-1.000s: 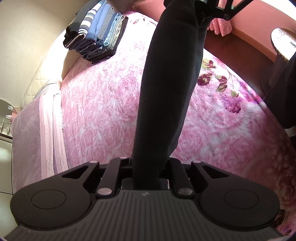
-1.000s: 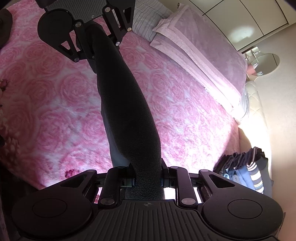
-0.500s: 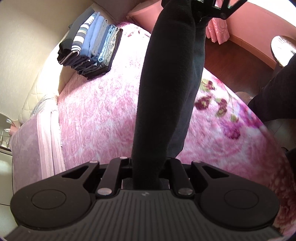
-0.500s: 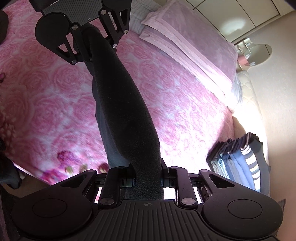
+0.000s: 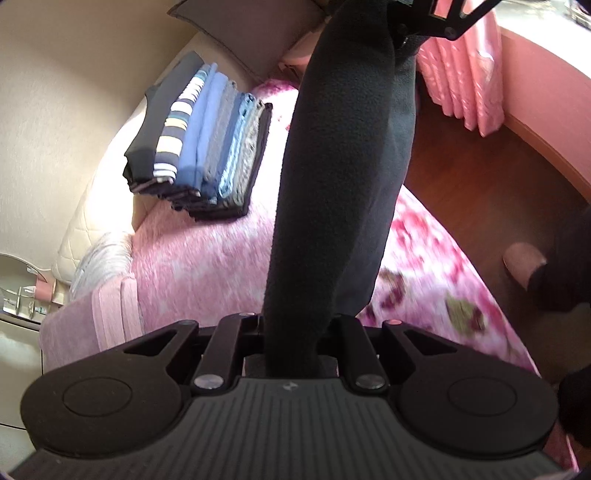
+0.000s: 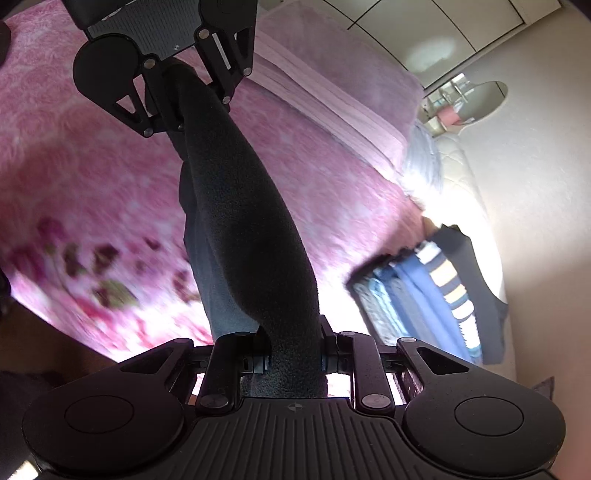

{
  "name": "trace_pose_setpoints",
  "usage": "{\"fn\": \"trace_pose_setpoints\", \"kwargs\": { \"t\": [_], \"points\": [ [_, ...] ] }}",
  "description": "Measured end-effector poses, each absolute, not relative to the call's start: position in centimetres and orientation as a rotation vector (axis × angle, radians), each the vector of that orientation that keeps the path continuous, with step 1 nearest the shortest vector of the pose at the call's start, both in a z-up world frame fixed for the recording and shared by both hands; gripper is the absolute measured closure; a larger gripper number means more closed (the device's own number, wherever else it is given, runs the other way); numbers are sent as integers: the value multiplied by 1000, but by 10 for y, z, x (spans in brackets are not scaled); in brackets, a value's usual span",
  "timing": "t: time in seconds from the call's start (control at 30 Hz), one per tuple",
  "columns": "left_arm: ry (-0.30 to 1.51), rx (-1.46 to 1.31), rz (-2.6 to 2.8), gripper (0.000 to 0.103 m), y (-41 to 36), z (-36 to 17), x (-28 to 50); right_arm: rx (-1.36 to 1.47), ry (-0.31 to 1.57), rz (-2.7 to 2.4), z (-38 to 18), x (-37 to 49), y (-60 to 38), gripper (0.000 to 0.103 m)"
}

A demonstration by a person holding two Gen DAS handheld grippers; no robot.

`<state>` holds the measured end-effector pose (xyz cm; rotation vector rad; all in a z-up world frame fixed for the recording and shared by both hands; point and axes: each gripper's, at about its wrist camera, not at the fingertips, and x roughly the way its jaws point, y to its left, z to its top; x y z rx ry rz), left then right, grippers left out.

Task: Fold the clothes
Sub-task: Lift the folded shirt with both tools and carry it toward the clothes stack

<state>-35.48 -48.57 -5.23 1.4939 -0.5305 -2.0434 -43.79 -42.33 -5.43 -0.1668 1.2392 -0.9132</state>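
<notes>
**Dark Garment Held Taut Between Two Grippers Above the Bed**

The left gripper (image 5: 291, 354) is closed on one end of the dark fleece garment (image 5: 332, 177); the fabric fills the gap between its fingers. The right gripper (image 6: 295, 363) is closed in the same way on the opposite end of the garment (image 6: 251, 236).

The garment runs as a bunched, rope-like band from one gripper to the other. Each wrist view shows the opposing gripper at the top of the frame: the right gripper (image 5: 413, 26) in the left view, the left gripper (image 6: 177, 92) in the right view. The band is suspended above the pink floral blanket (image 5: 207, 266) on the bed; a slack fold hangs below the taut portion. Whether it touches the blanket cannot be determined.

Farther off, a stack of folded clothes (image 5: 199, 147) lies on the blanket near the cream quilted headboard (image 5: 96, 206). The stack contains dark, striped, blue and grey items. A pink pillow (image 6: 332, 85) lies at the head of the bed. Pink curtains (image 5: 461, 74) hang beyond the wooden floor (image 5: 480, 192).
</notes>
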Motion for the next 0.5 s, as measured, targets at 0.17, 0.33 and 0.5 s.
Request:
{"fn": "trace_pose_setpoints", "kwargs": {
  "t": [0.17, 0.33, 0.5],
  "points": [
    [-573, 1463, -2042, 91, -513, -33, -418, -210, 1246, -926, -34, -510, -440, 82],
    [-625, 1446, -2054, 91, -534, -25, -455, -227, 1241, -972, -20, -554, -450, 82],
    [-658, 1447, -2090, 91, -549, -30, -468, -213, 1254, -986, -18, -574, -462, 82]
  ]
}}
